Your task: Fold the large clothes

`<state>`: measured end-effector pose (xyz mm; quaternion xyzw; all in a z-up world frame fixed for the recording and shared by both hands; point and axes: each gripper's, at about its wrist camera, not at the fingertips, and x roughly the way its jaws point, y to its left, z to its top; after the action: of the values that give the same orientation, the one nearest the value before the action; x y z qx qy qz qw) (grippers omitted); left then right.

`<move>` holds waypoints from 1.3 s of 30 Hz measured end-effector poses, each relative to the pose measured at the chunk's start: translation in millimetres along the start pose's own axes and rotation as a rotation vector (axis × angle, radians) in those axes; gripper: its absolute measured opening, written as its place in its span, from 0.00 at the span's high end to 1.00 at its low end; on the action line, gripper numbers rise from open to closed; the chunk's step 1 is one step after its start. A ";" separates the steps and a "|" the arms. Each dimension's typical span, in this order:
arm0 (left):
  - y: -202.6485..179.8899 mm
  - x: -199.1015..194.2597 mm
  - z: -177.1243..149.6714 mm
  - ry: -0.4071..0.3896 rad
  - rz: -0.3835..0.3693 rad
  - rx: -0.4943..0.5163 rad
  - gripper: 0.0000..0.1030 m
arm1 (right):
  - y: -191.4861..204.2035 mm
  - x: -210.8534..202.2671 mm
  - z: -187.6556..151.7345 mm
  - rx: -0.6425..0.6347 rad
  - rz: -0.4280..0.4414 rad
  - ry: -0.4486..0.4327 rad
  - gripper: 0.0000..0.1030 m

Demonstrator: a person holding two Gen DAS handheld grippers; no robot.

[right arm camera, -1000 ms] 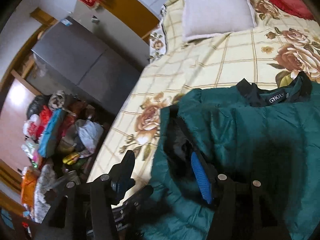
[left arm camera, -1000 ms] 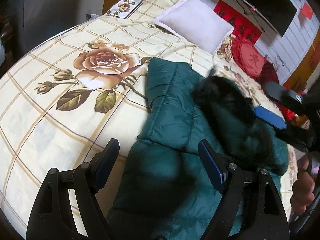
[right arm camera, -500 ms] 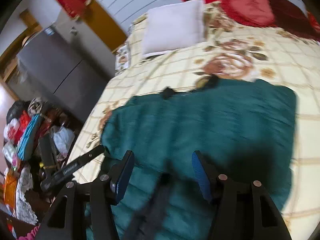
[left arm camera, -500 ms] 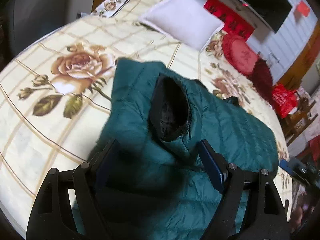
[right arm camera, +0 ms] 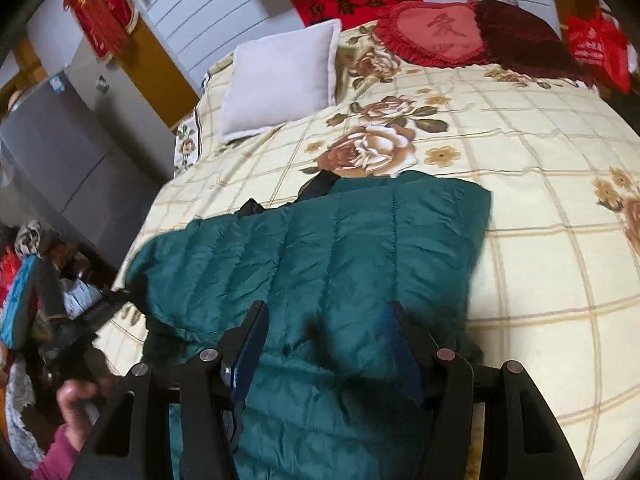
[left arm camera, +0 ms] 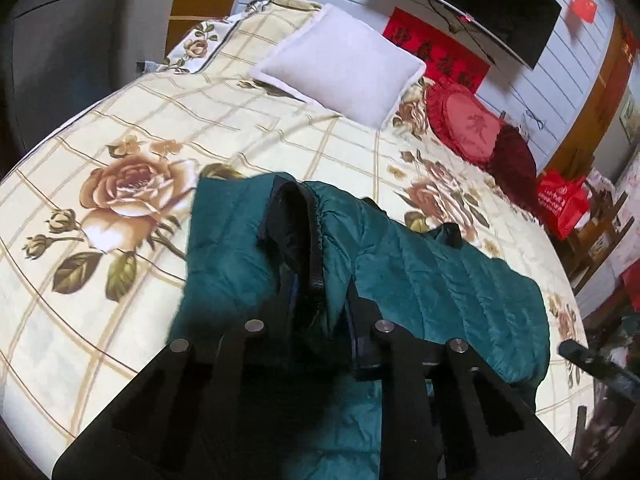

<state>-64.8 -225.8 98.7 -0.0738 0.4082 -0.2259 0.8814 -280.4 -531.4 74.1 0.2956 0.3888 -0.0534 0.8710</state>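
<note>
A dark green quilted down jacket (left arm camera: 432,280) lies spread across the near part of the bed; it also shows in the right wrist view (right arm camera: 320,248). My left gripper (left arm camera: 320,304) is shut on a bunched fold of the jacket with a black-lined opening (left arm camera: 296,224) standing up between its fingers. My right gripper (right arm camera: 324,340) is open just above the jacket's near part, with fabric under both fingers. The jacket's black collar (right arm camera: 316,188) pokes out at its far edge.
The bed has a cream checked sheet with roses (left arm camera: 132,184). A white pillow (left arm camera: 344,64) and red heart cushions (right arm camera: 436,32) lie at the head. A grey cabinet (right arm camera: 68,152) and clutter (right arm camera: 24,280) stand beside the bed on the left.
My left gripper has closed on the jacket fold. My right gripper has let go of the jacket and swung over it, which now lies spread flatter across the bed.
</note>
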 end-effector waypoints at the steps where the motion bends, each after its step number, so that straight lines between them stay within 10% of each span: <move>1: 2.9 0.5 -0.6 0.002 0.008 0.002 0.82 | 6.7 8.9 1.8 -0.017 -0.004 0.006 0.44; 10: 25.1 23.3 -25.7 0.062 0.056 0.005 0.83 | 24.4 97.0 -4.6 -0.119 -0.152 0.089 0.44; 19: 18.1 -17.8 -9.8 -0.042 0.055 -0.032 0.69 | 20.5 47.6 14.4 -0.098 -0.144 -0.037 0.44; 25: -4.7 -22.2 -0.6 -0.150 0.051 0.001 0.36 | 13.7 75.2 30.9 -0.104 -0.253 -0.022 0.44; 39: -12.0 81.5 -6.2 0.059 0.192 0.125 0.35 | -2.1 127.3 34.0 -0.096 -0.293 -0.016 0.43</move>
<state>-27.5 -273.5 42.5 0.0272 0.4242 -0.1673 0.8896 -171.0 -534.6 0.6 0.1933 0.4228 -0.1637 0.8701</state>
